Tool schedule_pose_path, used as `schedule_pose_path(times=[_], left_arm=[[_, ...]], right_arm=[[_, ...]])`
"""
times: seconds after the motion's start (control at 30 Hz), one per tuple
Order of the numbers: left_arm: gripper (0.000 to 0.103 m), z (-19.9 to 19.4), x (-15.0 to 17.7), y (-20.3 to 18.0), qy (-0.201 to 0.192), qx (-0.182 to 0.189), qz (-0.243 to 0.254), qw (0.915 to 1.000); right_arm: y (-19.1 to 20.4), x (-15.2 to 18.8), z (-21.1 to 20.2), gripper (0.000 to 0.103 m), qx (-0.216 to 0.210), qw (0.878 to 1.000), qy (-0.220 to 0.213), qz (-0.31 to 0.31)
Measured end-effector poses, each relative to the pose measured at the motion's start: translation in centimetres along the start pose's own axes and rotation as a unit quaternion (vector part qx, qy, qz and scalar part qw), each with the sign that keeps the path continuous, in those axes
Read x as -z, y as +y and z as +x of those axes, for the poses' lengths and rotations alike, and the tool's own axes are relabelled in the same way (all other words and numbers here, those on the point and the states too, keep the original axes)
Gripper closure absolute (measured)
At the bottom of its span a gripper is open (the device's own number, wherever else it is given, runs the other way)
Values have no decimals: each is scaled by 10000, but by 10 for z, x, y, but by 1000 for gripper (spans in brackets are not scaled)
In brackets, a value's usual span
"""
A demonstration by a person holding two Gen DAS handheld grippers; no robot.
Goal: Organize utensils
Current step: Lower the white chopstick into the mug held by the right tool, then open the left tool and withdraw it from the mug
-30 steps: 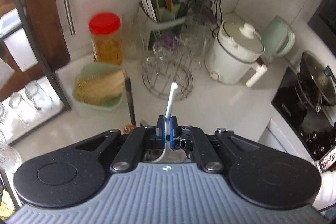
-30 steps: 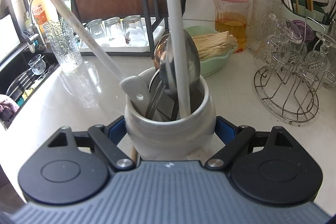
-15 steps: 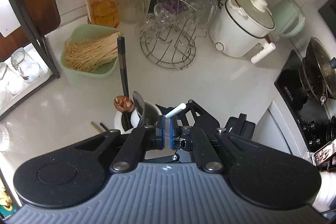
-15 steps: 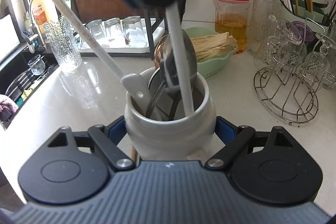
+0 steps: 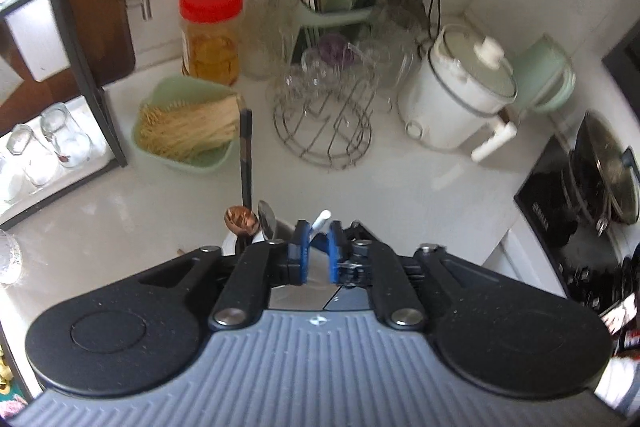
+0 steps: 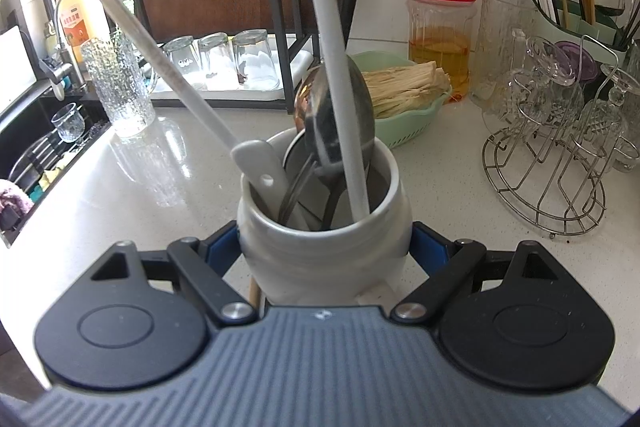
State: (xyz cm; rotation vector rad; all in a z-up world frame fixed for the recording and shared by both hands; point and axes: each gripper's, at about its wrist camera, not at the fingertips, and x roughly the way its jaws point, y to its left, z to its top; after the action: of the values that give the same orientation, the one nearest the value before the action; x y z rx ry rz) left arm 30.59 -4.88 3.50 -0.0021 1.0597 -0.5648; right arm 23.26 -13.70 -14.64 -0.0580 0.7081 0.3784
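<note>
My right gripper [image 6: 325, 241] is shut on a white ceramic utensil crock [image 6: 320, 259] that stands on the counter. The crock holds a steel spoon [image 6: 344, 115], a copper spoon [image 5: 240, 221], a black handle [image 5: 245, 155] and a white spatula [image 6: 160, 55] leaning left. A long white handle [image 6: 334, 67] stands in the crock, leaning slightly left at the top. My left gripper [image 5: 318, 245] hovers over the crock with its jaws opening. The tip of the white handle [image 5: 322, 219] sits loose between the blue pads [image 5: 302, 255], which stand apart from it.
A green basket of dried noodles [image 5: 184, 131], a red-lidded jar [image 5: 210, 35] and a wire rack of glasses [image 5: 324, 123] stand behind the crock. A rice cooker [image 5: 456, 95] and a stove [image 5: 580, 195] are to the right. The sink [image 6: 40, 147] lies at the left.
The left gripper lowered the white handle into the crock, then its pads parted from it. The right gripper and crock have not moved.
</note>
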Motion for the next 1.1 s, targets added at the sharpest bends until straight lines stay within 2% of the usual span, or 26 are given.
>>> schedule_pose_path(times=[0.13, 0.3, 0.47, 0.6, 0.77, 1.1], left_arm=[[76, -25, 10, -7, -417, -207, 64, 9989], [75, -51, 31, -2, -873, -283, -174, 9956], [74, -72, 57, 4, -1307, -563, -248, 9895], [74, -82, 80, 18, -1543, -673, -561, 9841], [74, -86, 108, 43, -1757, -695, -982, 9771], [74, -53, 157, 87, -1563, -683, -1718, 9702]], right_arm=[[0, -1, 0, 12, -5, 10000, 23, -12], [0, -3, 2, 12, -14, 10000, 70, -27], [1, -3, 3, 12, 10, 10000, 91, -22], [1, -4, 4, 12, 21, 9999, 109, -5], [2, -4, 5, 12, 48, 9999, 129, 49], [6, -7, 6, 12, 148, 9995, 251, 84]])
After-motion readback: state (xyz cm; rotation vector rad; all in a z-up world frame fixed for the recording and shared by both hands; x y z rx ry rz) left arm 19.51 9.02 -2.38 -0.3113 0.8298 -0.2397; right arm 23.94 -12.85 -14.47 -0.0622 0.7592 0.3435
